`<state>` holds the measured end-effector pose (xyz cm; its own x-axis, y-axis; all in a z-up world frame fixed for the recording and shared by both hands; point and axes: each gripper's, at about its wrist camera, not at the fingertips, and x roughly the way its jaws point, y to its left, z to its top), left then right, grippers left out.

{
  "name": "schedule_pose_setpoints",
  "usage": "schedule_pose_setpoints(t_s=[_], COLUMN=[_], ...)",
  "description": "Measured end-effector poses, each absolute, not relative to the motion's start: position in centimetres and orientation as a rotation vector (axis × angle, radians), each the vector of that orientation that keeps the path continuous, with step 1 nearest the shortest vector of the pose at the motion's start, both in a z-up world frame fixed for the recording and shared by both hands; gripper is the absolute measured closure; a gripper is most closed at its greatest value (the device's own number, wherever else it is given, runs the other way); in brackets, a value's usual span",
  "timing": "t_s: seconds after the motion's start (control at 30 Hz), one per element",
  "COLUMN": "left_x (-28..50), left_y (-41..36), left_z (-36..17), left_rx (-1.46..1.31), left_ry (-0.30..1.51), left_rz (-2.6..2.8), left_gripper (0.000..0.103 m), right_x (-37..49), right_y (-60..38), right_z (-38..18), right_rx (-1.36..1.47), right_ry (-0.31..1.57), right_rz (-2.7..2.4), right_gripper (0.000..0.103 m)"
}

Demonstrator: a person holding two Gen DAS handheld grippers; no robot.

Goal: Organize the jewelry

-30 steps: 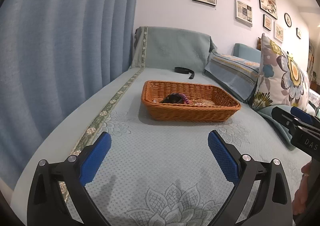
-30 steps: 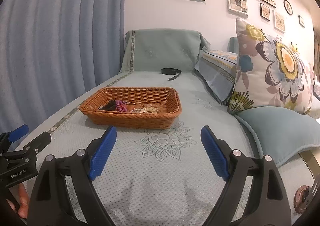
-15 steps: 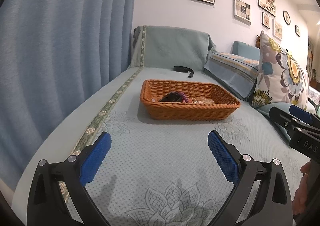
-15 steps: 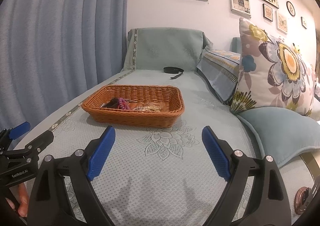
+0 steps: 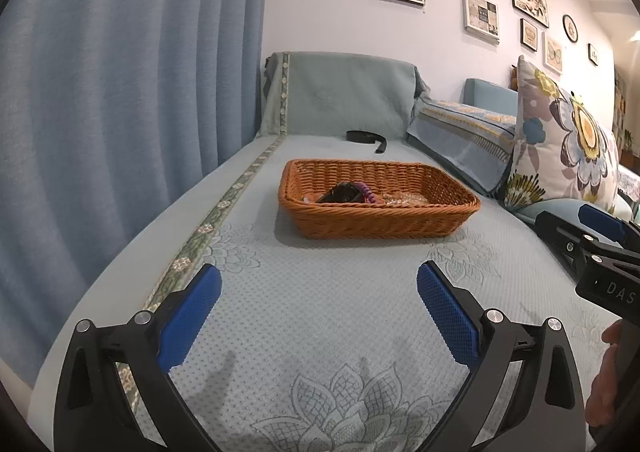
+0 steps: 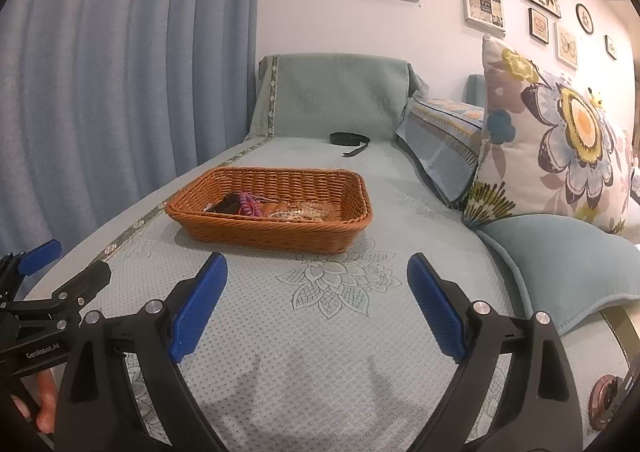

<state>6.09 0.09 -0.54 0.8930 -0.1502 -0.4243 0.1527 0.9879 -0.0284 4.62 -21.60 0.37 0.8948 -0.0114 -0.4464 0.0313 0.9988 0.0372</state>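
I see the wicker basket [image 5: 378, 198] on the sofa cover [image 5: 320, 312], holding a dark item, a purple coil [image 6: 250, 204] and what may be beaded jewelry. Left tongs [image 5: 319, 316] and right tongs [image 6: 316, 306] hover short of it, blades apart, empty.

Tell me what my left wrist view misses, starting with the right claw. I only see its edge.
Observer: The right claw is open and holds nothing.
Operator: Report what lies to its right.
Observer: A plain blue-green cushion stretches along that side, in front of the flowered pillow.
Operator: Check the low right corner.
Observer: A round reddish-brown thing sits there, below the cushion. I cannot tell what it is.
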Motion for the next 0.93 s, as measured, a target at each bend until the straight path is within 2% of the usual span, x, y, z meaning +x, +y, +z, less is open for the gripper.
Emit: schedule_pose_setpoints(t_s=[0.63,0.93], left_x=[5.83,6.11], left_y=[0.17,0.39], left_z=[-0.32,-0.13], left_rx=[0.024,0.013], left_ry=[0.411,0.421], left_rz=[-0.151,-0.138], left_gripper=[0.008,0.008], right_x=[4.44,4.16], right_y=[-21.66,-21.62], right_z=[0.47,0.71], right_rx=[0.051,0.061], right_ry=[0.455,0.441], right_rz=[-0.01,0.018], right_gripper=[0.016,0.012])
